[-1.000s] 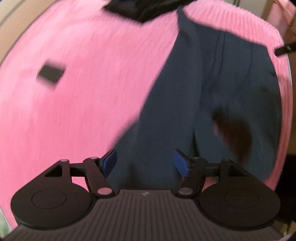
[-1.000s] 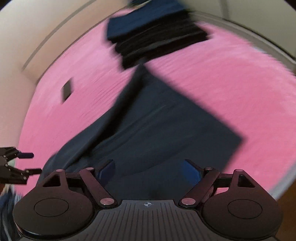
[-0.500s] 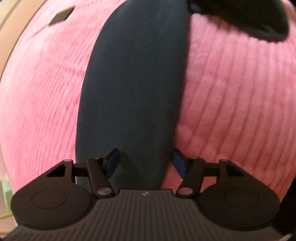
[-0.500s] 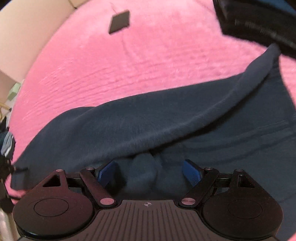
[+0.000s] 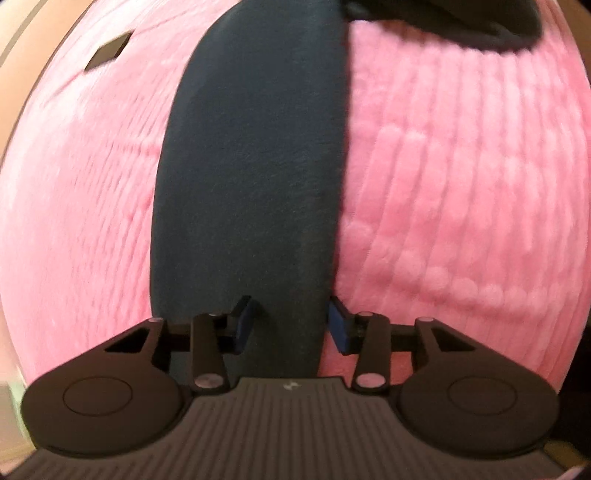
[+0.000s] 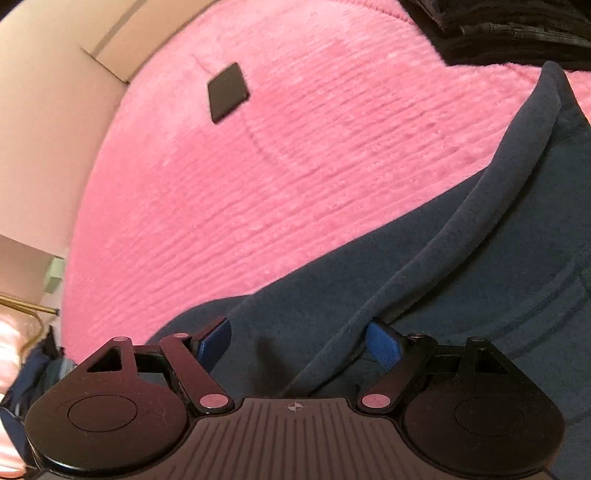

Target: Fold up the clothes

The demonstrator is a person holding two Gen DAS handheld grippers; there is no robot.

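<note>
While it lies across the pink ribbed blanket (image 5: 461, 203), navy garment (image 5: 255, 166) runs lengthwise between left gripper (image 5: 291, 325) fingers, spread apart, a thick folded edge of it sits between right gripper (image 6: 299, 343) fingers, also spread, black rectangle (image 6: 227, 90) well beyond.

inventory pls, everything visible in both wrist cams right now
navy fleece garment: 1, dark navy, a long strip on the blanket running up from the left gripper; under the right gripper with a rolled fold edge
pink ribbed plush blanket: 1, pink, beneath everything
small black flat rectangle: 1, black, alone on the blanket, far left
pile of dark clothes: 1, black, top edge, touching the garment's far end
left gripper: 1, black with blue fingers, open astride the strip
right gripper: 1, black with blue fingers, open over the fold
</note>
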